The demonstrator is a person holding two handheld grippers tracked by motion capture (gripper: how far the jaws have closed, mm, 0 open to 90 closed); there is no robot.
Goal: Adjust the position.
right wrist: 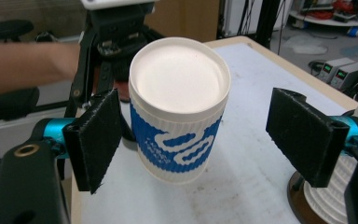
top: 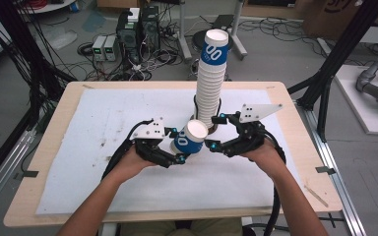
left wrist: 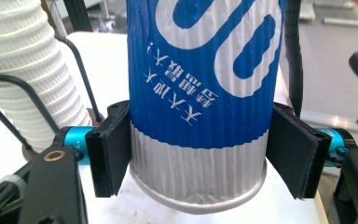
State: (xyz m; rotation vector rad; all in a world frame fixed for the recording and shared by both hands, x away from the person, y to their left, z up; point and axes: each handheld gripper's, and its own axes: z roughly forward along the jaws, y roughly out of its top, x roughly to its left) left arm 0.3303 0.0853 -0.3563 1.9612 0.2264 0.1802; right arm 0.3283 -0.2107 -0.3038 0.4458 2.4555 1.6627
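A blue and white ribbed paper cup (top: 189, 137) lies tilted on its side above the white mat, its mouth turned to the right. My left gripper (top: 177, 145) is shut on it near its base; in the left gripper view both black pads (left wrist: 107, 149) press against the cup (left wrist: 200, 93). My right gripper (top: 214, 132) stands open at the cup's mouth end. In the right gripper view the cup (right wrist: 179, 107) sits between the wide-spread jaws (right wrist: 200, 137), close to the left pad (right wrist: 95, 140) and apart from the other one. A tall stack of the same cups (top: 210, 83) stands just behind.
A white mat (top: 103, 123) covers the wooden table (top: 49, 162). The stack rests on a dark round base (right wrist: 298, 196) close to my right gripper. Black frame posts flank the table; cables and boxes lie on the floor beyond its far edge.
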